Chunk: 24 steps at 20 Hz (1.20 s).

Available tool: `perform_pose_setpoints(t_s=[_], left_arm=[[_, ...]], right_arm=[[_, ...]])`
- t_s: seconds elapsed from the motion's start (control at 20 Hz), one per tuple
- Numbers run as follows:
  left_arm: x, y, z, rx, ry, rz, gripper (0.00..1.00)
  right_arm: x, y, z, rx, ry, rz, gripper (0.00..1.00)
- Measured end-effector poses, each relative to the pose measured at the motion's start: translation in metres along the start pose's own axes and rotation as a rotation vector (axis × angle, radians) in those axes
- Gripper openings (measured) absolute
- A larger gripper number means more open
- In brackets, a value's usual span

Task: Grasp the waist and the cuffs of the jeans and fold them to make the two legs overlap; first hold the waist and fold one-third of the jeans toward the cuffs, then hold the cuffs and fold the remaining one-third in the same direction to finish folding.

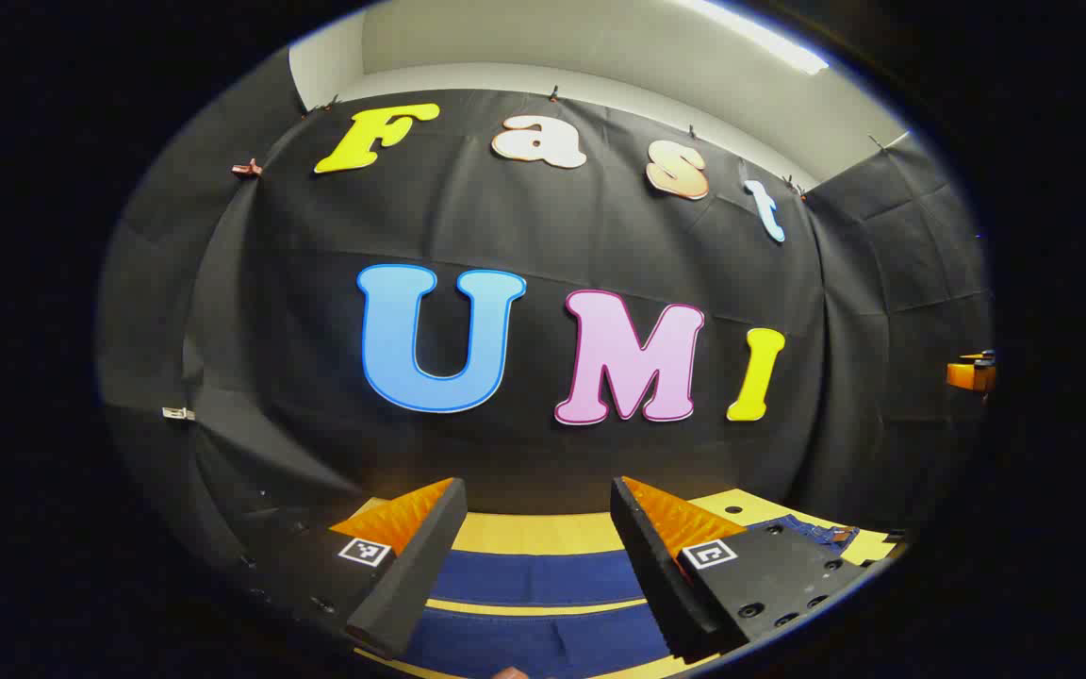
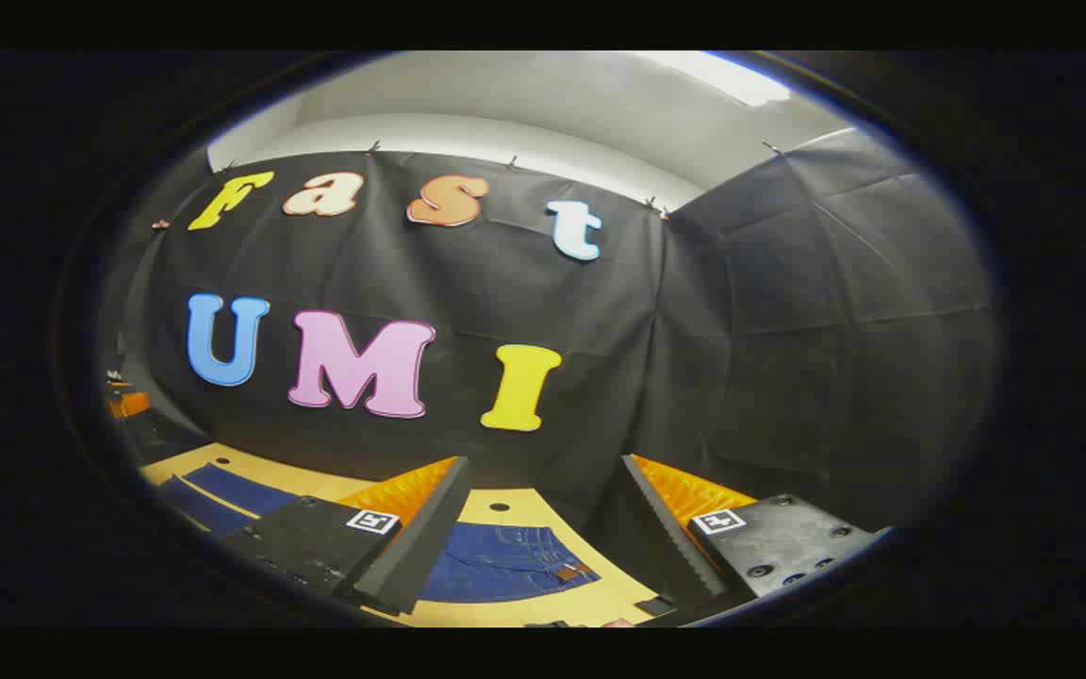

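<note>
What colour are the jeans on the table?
Dark blue jeans, clearest in the right gripper view.

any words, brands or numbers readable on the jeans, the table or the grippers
No readable words or numbers.
Jeans: the small brown waist patch is too small to read.
Left gripper and right gripper: square black-and-white markers beside the fingers, patterns only, no letters.
</note>
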<state>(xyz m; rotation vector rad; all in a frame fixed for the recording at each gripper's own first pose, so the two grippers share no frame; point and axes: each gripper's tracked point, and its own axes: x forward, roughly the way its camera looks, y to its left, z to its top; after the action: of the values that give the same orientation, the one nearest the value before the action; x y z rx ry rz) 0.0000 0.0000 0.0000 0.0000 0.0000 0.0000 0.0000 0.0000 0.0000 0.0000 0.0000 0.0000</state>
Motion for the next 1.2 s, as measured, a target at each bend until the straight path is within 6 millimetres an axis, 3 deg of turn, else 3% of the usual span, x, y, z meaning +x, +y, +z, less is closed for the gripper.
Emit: perform_pose_setpoints(t_s=[0.3, 0.65, 1.0, 1.2], left_arm=[[-0.006, -0.012, 0.004, -0.018, 0.011, -0.013, 0.96], [-0.019, -0.014, -0.004, 0.004, 0.039, -0.017, 0.96], [-0.022, 0.005, -0.011, -0.016, 0.07, -0.031, 0.96], [-0.025, 0.031, -0.028, 0.006, 0.128, -0.053, 0.96]], right_arm=[[-0.001, -0.002, 0.0, 0.0, -0.006, -0.006, 0.95], [0.007, 0.029, 0.004, 0.01, -0.022, 0.041, 0.95], [0.012, 0.057, 0.003, -0.037, -0.032, 0.095, 0.95], [0.029, 0.074, -0.003, -0.074, 0.0, 0.152, 0.95]])
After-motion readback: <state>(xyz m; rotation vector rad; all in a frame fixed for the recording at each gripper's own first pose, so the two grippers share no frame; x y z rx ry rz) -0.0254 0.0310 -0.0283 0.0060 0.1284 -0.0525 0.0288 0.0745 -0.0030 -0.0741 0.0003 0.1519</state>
